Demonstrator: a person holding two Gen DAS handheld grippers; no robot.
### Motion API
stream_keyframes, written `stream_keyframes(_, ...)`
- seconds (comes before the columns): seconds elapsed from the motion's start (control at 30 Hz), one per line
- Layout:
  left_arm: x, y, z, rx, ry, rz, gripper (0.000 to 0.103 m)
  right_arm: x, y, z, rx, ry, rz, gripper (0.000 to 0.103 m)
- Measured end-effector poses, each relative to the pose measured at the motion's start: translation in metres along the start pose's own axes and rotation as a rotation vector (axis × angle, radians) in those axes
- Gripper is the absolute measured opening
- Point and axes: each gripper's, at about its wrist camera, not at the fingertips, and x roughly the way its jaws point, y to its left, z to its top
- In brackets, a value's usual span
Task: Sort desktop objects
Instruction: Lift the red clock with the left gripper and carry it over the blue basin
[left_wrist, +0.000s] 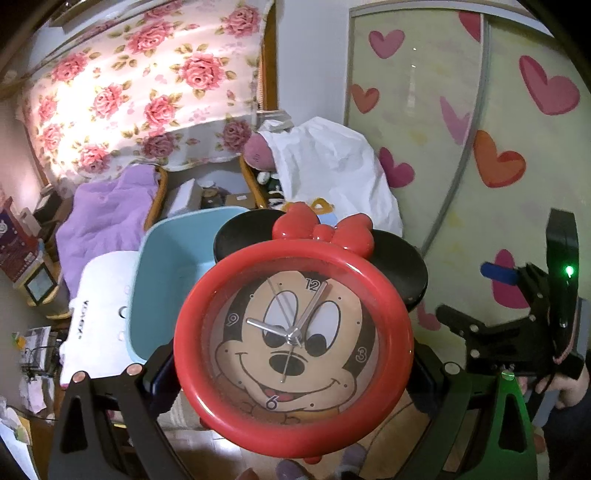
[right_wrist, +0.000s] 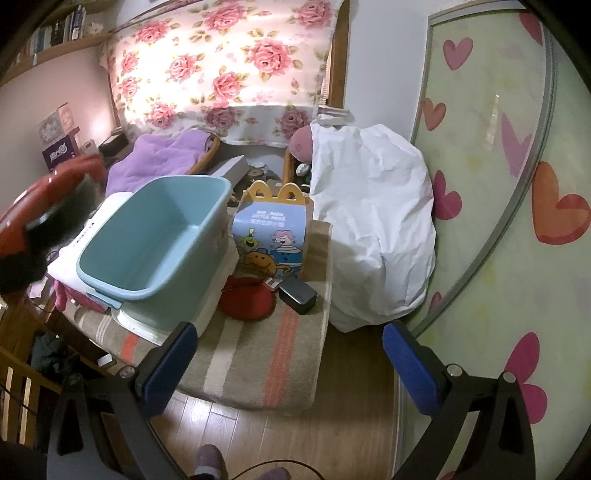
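A red round clock (left_wrist: 295, 332) with a cartoon mouse face, black ears and a red bow fills the left wrist view. My left gripper (left_wrist: 291, 373) is shut on its sides and holds it up in the air, just in front of a light blue plastic bin (right_wrist: 147, 243). The clock (right_wrist: 37, 221) shows blurred at the far left of the right wrist view. My right gripper (right_wrist: 288, 362) stands open with nothing between its blue pads (right_wrist: 170, 365), above the near edge of the striped table cover (right_wrist: 258, 369).
On the cover right of the bin stand a cartoon paper meal box (right_wrist: 273, 236), a red pouch (right_wrist: 247, 299) and a small black box (right_wrist: 297, 295). A white-draped bundle (right_wrist: 373, 229) and a heart-patterned sliding door (right_wrist: 498, 184) close the right side. A purple blanket (right_wrist: 159, 158) lies behind.
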Motion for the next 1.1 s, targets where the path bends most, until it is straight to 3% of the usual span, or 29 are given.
stream_keyframes(0.53,-0.006,0.057,0.04,-0.082,-0.048,0.116,0.099,0.007,0.017,0.005,-0.019,0.009,0.006,0.103)
stream_keyframes(0.87,-0.005,0.074,0.06,-0.085,-0.047,0.118,0.099,0.012,0.028,0.009,-0.024,0.011,0.005,0.103)
stream_keyframes(1.1,0.021,0.09,0.069,-0.099,-0.022,0.119,0.099,0.02,0.035,0.011,-0.029,0.027,-0.002,0.103)
